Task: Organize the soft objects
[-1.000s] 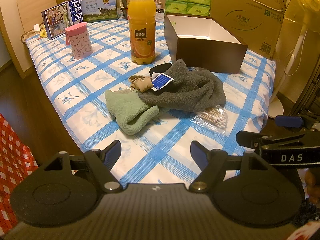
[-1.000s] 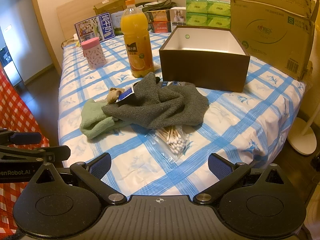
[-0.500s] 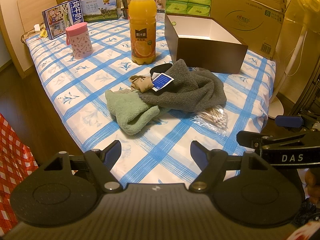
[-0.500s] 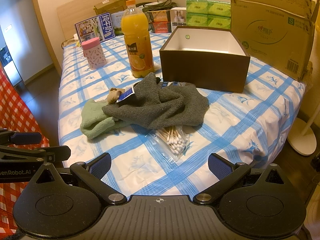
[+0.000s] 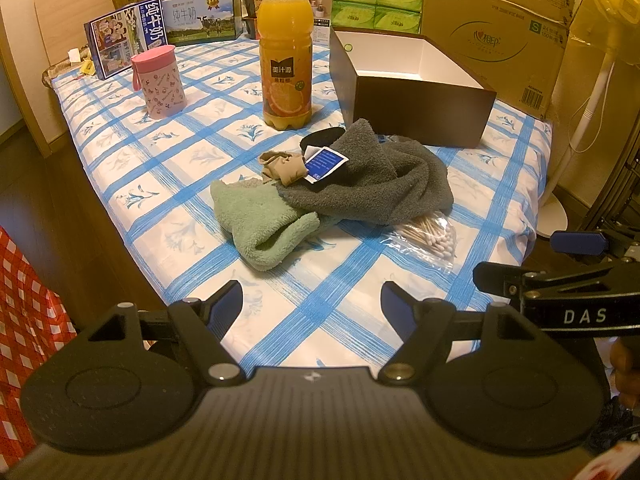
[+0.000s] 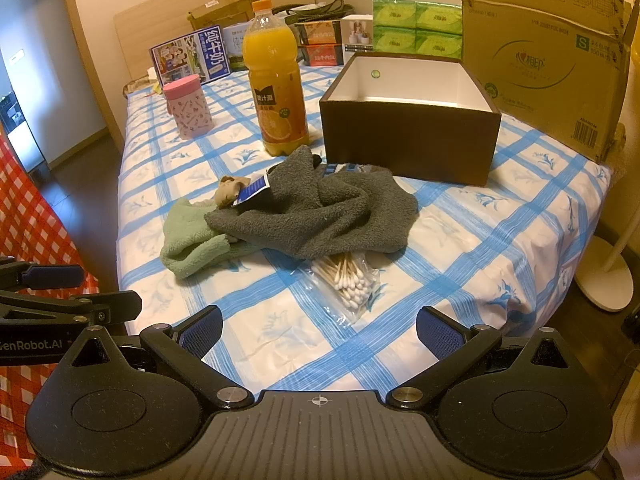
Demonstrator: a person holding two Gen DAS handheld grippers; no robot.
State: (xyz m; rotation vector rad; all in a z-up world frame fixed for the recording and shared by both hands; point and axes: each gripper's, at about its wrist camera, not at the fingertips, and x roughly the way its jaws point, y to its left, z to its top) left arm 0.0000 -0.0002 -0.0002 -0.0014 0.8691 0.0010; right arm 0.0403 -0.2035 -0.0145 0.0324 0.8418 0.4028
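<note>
Where grey towel (image 6: 320, 212) overlaps, green cloth (image 6: 188, 244) partly hidden.

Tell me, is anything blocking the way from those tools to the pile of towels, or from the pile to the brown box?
Nothing visible blocks either path. Bare tablecloth lies between the open left tool and the green towel; only the bag of cotton swabs lies before the right tool, tucked under the grey towel. The open brown box sits directly behind.

Blue-checked bed (image 5: 168, 236) with towels (image 5: 360, 188), bottle (image 5: 285, 52), box (image 5: 416, 100)
</note>
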